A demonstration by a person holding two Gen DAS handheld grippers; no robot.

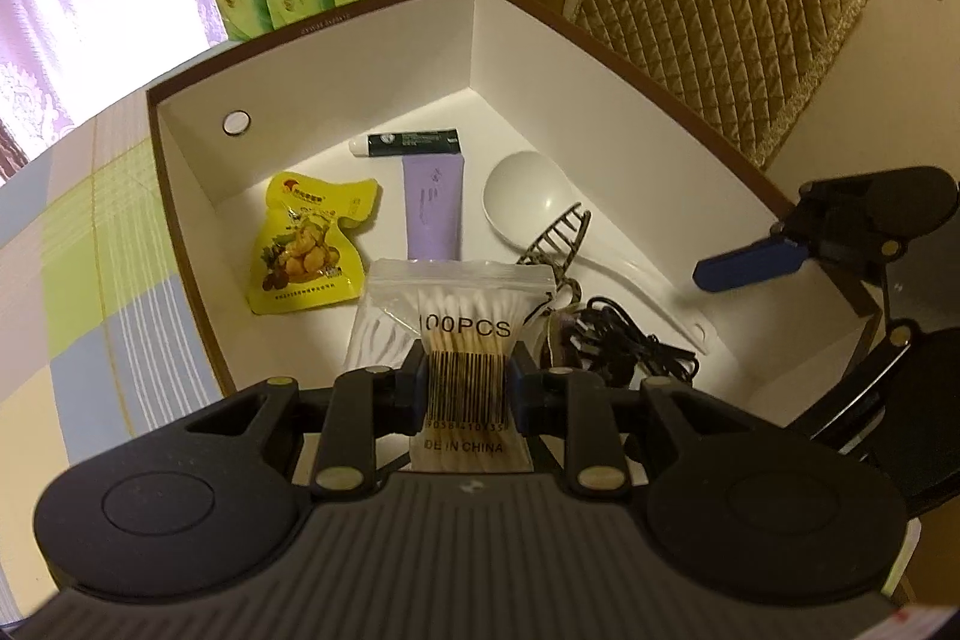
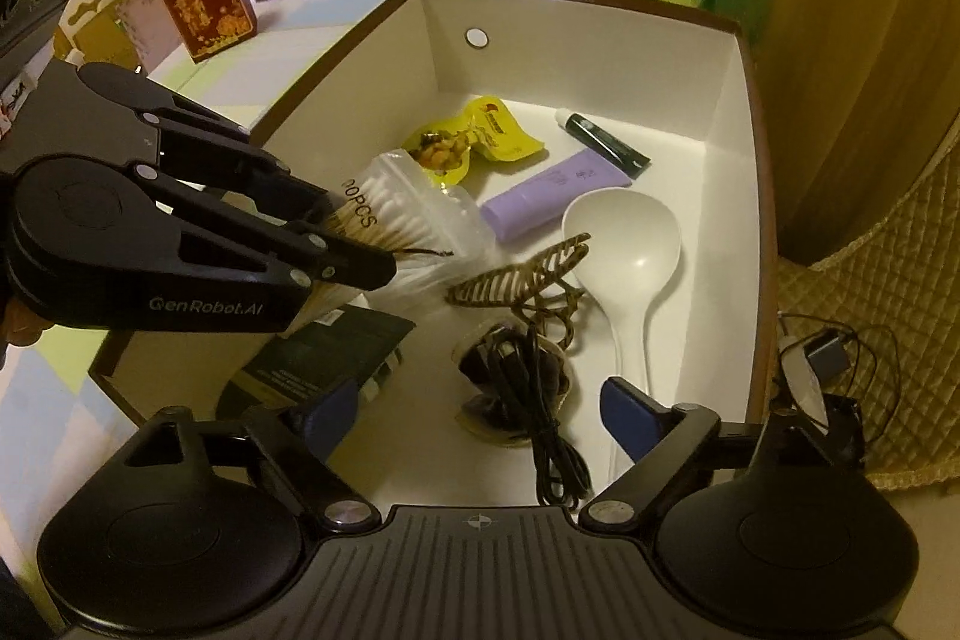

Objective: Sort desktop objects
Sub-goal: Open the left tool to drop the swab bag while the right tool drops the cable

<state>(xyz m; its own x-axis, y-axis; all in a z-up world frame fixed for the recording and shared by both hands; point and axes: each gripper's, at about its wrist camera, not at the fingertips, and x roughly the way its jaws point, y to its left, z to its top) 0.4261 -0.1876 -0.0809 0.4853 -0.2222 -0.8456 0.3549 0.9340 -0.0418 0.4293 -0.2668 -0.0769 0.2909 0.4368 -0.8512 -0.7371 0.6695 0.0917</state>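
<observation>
- Box (image 1: 600, 58) on the counter (image 1: 90, 244), holding spoon (image 2: 624, 244), purple tube (image 2: 552, 196), yellow pouch (image 1: 306, 250), cable (image 2: 528, 388), hair clip (image 2: 516, 274).
- Left tool (image 1: 468, 388) clamped on the bag of cotton swabs (image 1: 456, 304), above the box.
- Right tool (image 2: 480, 412) spread apart, empty.

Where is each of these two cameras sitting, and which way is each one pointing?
Left wrist: on the left gripper, looking down into the white box; its jaws pinch the cotton swab bag, and a blue pad of the right gripper shows at right.
Right wrist: on the right gripper, jaws open over the black cable; the left gripper enters from left.
Shared: box, swab bag, white spoon, purple tube, yellow snack pouch.
</observation>
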